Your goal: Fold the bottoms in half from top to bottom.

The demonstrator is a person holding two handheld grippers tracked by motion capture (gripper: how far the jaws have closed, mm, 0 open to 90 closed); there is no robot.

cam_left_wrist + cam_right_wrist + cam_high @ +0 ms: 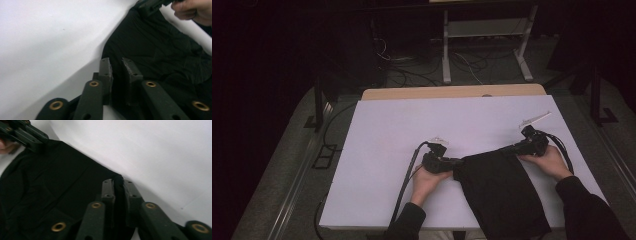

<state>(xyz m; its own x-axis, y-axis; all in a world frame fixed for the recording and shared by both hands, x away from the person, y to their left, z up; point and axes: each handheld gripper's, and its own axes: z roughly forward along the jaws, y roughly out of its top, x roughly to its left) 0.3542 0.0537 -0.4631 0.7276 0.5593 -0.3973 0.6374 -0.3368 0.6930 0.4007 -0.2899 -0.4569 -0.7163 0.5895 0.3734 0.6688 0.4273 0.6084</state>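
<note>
**White tabletop, black cloth pinched at both corners**

Both grippers are clamping the black garment [499, 187]: the left gripper [119, 65] at its near-left corner, the right gripper [118, 185] at the opposite corner, probably readying to lift or spread it across the white table [387, 130].

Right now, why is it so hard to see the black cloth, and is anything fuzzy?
High view: the room is dim, so the black cloth looks like one flat dark patch on the pale table. Left gripper view: the left tongs up close are soft, and the table glares white. Right gripper view: the right tongs pinch a cloth corner, folds barely showing.
</note>
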